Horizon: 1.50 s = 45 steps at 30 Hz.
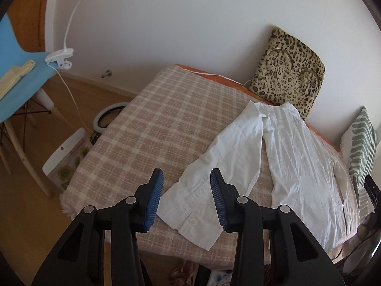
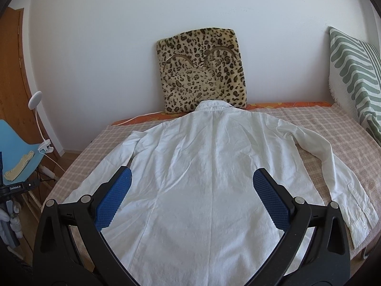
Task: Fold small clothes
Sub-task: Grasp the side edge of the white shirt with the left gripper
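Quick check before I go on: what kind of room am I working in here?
Most likely a bedroom at home: a white shirt lies on a bed with a plaid blanket, a leopard-print cushion against the wall, and a blue chair beside it.

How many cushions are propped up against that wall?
2: a leopard-print cushion behind the white shirt's collar, and a green-striped cushion further right. More could lie out of view.

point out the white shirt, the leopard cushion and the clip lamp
white shirt [image 2: 209, 166]: right wrist view, middle of its back panel.
leopard cushion [image 2: 202, 71]: right wrist view, centre of its spotted face.
clip lamp [image 1: 59, 58]: left wrist view, its white clamp on the blue chair edge.
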{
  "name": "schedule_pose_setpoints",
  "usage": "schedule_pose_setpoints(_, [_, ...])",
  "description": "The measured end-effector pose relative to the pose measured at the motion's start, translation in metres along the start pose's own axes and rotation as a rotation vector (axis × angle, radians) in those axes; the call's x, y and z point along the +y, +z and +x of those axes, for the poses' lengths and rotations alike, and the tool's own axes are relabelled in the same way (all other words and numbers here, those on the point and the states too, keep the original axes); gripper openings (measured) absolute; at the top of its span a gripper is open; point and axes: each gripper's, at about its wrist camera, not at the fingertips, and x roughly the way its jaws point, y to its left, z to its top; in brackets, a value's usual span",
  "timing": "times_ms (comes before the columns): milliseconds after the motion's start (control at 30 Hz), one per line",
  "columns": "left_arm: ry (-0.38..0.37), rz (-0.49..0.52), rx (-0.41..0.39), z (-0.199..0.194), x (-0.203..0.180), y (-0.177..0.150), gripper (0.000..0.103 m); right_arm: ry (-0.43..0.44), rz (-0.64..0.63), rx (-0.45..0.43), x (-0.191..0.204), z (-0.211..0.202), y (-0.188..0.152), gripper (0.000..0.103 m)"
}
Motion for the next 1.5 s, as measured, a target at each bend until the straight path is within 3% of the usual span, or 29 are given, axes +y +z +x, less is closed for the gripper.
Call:
schedule_pose_setpoints(167, [-0.125, -0.158, 0.140, 0.029, 0.029, -0.012, 0.038, 0.027, 0.003, 0.021, 0.013, 0.008, 0.000, 0.103])
schedule_pose_setpoints(367, [-0.159, -0.273, 0.252, 0.057, 0.048, -0.025, 0.038, 0.049, -0.014, 0.026, 0.022, 0.004, -0.003, 0.103])
schedule_pose_setpoints(633, [-0.169, -0.350, 0.312, 0.075, 0.057, -0.034, 0.038, 0.029, -0.015, 0.005, 0.015, -0.004, -0.006, 0.103])
schedule_pose_setpoints(800, [-0.183, -0.397, 0.280, 0.071, 0.062, -0.041, 0.038, 0.047, 0.015, 0.024, 0.008, 0.001, -0.005, 0.103])
schedule_pose_setpoints(1033, [-0.281, -0.515, 0.245, 0.080, 0.068, -0.039, 0.038, 0.076, 0.005, 0.037, 0.013, 0.004, -0.007, 0.103])
schedule_pose_setpoints(1300, [-0.157, -0.334, 0.208, 0.090, 0.033, -0.025, 0.041, 0.070, -0.030, 0.051, 0.021, 0.008, -0.011, 0.103])
schedule_pose_setpoints(1333, [-0.141, -0.307, 0.205, 0.092, 0.030, -0.022, 0.039, 0.072, -0.029, 0.058, 0.023, 0.010, -0.010, 0.103])
schedule_pose_setpoints(1367, [-0.120, -0.276, 0.203, 0.095, 0.027, -0.020, 0.028, 0.075, -0.030, 0.070, 0.024, 0.014, -0.009, 0.103])
schedule_pose_setpoints(1400, [-0.119, -0.262, 0.200, 0.097, 0.027, -0.019, 0.002, 0.081, -0.030, 0.081, 0.026, 0.017, -0.007, 0.103])
schedule_pose_setpoints(1500, [-0.165, -0.325, 0.195, 0.100, 0.035, -0.021, 0.003, 0.126, -0.069, 0.115, 0.039, 0.030, 0.006, 0.103])
